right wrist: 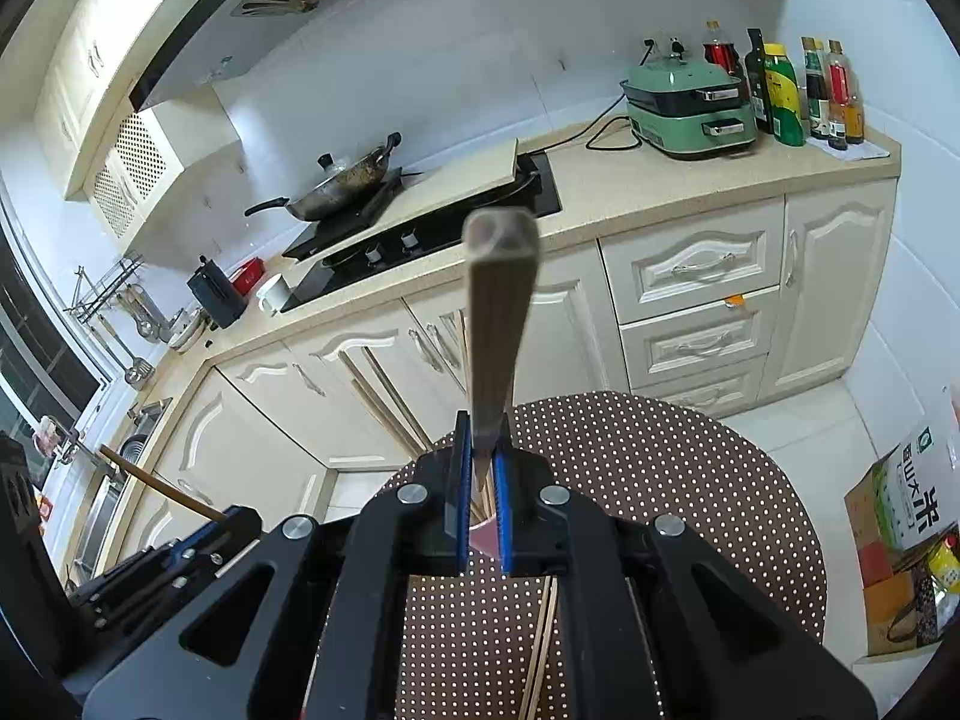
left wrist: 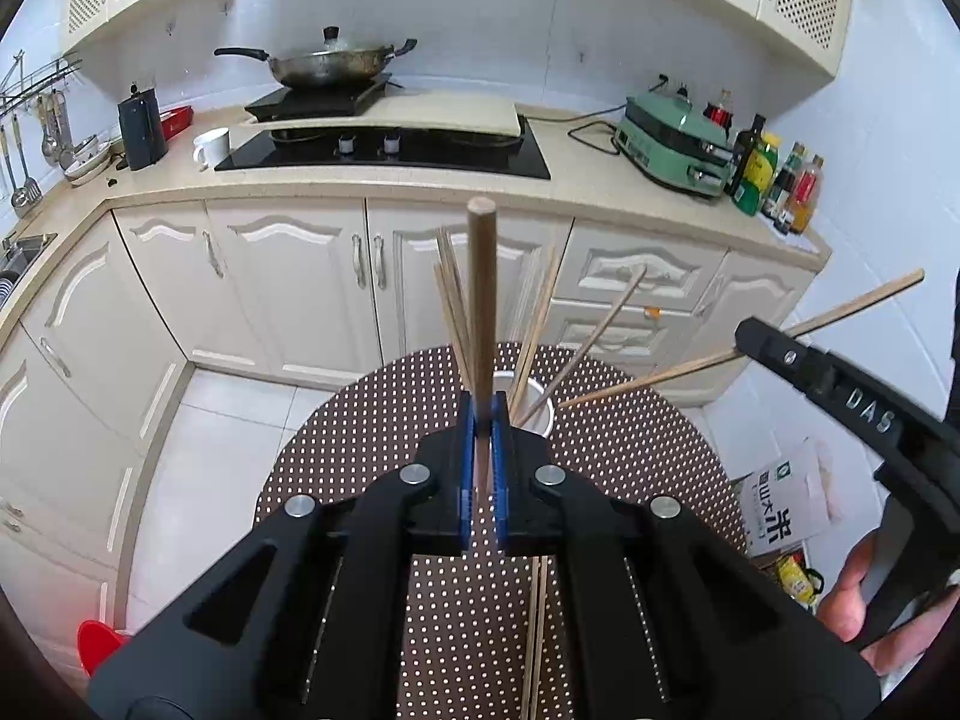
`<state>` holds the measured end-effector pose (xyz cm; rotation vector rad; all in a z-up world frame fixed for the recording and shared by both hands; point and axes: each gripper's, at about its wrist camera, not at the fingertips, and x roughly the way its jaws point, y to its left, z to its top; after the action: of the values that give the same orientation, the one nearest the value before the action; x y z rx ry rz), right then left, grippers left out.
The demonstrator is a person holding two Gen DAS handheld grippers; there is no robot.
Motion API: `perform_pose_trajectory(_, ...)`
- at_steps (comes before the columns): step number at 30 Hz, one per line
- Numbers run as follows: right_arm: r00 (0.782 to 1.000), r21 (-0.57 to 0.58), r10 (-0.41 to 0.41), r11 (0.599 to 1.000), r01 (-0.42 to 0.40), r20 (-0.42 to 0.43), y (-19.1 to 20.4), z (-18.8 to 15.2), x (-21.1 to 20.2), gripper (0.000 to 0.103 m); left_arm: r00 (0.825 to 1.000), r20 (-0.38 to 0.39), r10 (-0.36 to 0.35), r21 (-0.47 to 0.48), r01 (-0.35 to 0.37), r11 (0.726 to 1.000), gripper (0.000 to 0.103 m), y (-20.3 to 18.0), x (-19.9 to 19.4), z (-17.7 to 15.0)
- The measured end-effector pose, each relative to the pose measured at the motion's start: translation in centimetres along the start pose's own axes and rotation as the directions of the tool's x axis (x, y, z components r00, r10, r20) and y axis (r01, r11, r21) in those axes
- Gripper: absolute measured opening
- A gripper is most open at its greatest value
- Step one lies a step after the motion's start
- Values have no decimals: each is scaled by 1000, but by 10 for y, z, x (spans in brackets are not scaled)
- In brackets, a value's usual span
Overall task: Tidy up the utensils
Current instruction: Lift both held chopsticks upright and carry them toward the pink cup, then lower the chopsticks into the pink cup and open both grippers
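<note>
Left wrist: each tool [left wrist: 482, 420] is clamped tight on one chopstick [left wrist: 480, 300].

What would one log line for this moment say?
left gripper: shut on chopstick | right gripper: shut on chopstick | white holder: chopsticks inside

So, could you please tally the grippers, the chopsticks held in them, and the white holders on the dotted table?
Grippers: 2 (left gripper, right gripper)
Held chopsticks: 2 (left chopstick, right chopstick), one clamped in each gripper
White holder: 1, with more chopsticks standing in it, not counted here
Total: 5
</note>
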<state>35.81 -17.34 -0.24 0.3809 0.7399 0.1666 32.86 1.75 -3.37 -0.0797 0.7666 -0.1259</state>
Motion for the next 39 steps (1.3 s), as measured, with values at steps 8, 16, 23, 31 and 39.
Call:
perform_pose_trajectory(8, 1000, 6, -15, 1000, 15, -26, 0, 2, 17, 6, 999, 26, -37, -37, 38, 999, 5, 6, -6, 21)
perform_pose_trajectory(16, 996, 13, -26, 1000, 27, -86, 0, -2, 52, 6, 999, 17, -37, -27, 38, 999, 5, 3, 10, 33)
perform_pose_trajectory(23, 990, 14, -41, 999, 43, -137, 0, -4, 80, 6, 999, -6, -43, -19, 43, 999, 5, 1, 32, 44)
perform_pose_trajectory(31, 975, 11, -67, 997, 71, -210, -4, -9, 109, 6, 997, -71, -35, -19, 34, 999, 5, 2, 75, 45)
perform_pose_trajectory(39, 959, -5, -72, 997, 74, -273, -2, -15, 134, 7, 984, -176, -9, -34, 3, 999, 5, 10, 119, 31)
